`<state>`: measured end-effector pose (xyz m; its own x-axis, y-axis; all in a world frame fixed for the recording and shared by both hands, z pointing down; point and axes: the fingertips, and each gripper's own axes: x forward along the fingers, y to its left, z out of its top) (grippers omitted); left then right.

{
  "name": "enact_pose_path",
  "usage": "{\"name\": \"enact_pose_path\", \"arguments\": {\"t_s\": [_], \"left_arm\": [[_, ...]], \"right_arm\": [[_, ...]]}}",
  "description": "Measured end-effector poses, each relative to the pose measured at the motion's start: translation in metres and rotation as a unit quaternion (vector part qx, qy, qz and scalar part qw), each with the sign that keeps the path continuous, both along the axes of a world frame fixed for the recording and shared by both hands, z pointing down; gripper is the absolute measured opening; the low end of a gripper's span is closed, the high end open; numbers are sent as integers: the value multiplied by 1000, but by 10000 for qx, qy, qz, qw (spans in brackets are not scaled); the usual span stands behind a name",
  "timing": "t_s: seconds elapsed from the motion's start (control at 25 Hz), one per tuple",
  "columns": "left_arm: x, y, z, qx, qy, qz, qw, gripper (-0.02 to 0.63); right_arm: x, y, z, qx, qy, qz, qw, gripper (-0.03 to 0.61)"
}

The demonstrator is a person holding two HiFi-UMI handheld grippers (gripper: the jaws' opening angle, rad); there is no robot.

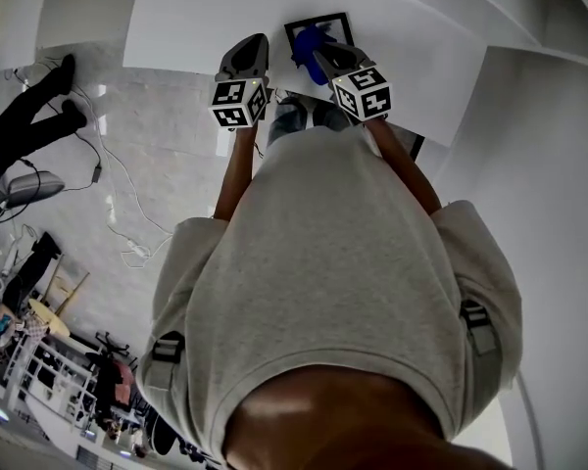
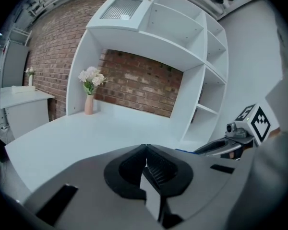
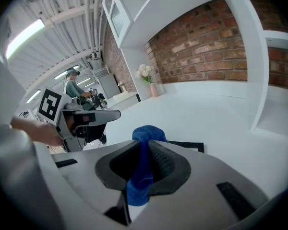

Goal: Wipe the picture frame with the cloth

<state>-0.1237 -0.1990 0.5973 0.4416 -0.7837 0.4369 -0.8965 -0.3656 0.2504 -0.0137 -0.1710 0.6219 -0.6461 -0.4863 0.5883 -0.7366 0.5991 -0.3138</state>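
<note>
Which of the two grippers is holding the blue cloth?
The right gripper: its jaws pinch the blue cloth. The left gripper is closed on nothing.

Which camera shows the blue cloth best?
The right gripper view: the blue cloth sits large, pinched between the right gripper's jaws. The head view shows only a small blue patch; the left gripper view, barely a sliver.

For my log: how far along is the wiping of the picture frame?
Done: the right gripper clamps the blue cloth. In hand: the cloth is at the picture frame; contact is unclear. Left: the wiping itself. The left gripper is shut, empty.
</note>
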Motion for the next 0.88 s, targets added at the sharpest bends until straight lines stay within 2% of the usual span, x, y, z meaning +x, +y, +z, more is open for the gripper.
{"name": "enact_pose_path", "arguments": {"t_s": [0.24, 0.44, 0.64, 0.88], "left_arm": [[-26, 26, 8, -98, -54, -319, 9994, 17], [-35, 35, 11, -218, -34, -403, 9989, 17], [-27, 30, 12, -281, -2, -288, 9992, 17], [-2, 21, 9, -286, 37, 0, 9996, 17]], "right_arm": [[-16, 21, 22, -201, 61, -279, 9994, 66], [-17, 27, 30, -378, 149, -307, 9987, 66], [-8, 27, 37, -486, 202, -184, 9984, 66], [22, 27, 38, -565, 253, 180, 9979, 66]]}}
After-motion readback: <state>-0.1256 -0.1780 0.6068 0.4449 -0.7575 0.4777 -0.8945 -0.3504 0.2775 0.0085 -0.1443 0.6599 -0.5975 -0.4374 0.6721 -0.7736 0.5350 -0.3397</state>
